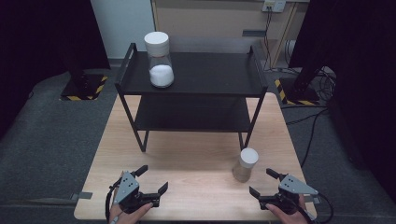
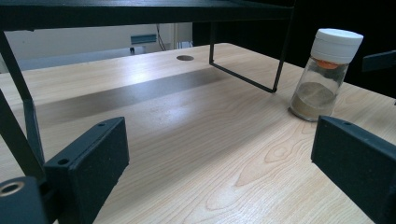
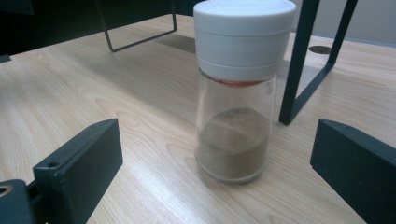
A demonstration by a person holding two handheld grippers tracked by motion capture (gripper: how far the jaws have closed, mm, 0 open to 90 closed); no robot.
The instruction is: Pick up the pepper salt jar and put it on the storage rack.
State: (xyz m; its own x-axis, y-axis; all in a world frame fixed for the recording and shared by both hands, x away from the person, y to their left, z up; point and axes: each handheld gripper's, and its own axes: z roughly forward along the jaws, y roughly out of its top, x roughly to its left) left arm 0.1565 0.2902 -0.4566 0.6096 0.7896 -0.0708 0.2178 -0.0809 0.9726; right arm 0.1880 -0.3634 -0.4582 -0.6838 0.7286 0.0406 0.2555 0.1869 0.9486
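The right gripper (image 1: 265,183) hangs with jaws wide apart and empty, and just ahead of it stands the small clear glass shaker with brown powder and a white cap (image 3: 237,93), upright on the pale wooden table (image 3: 93,93). It looks light but smooth, rigid and breakable, so the glass body below the cap seems the best hold. Off to its side, the left gripper (image 1: 153,178) is spread open too.

Light wooden counter (image 1: 187,158), black two-tier metal shelf (image 1: 196,74) standing on it, small white-capped glass jar of brown powder (image 1: 246,164) beside the shelf's right leg, larger white-capped glass jar of white powder (image 1: 159,59) on the top tier.
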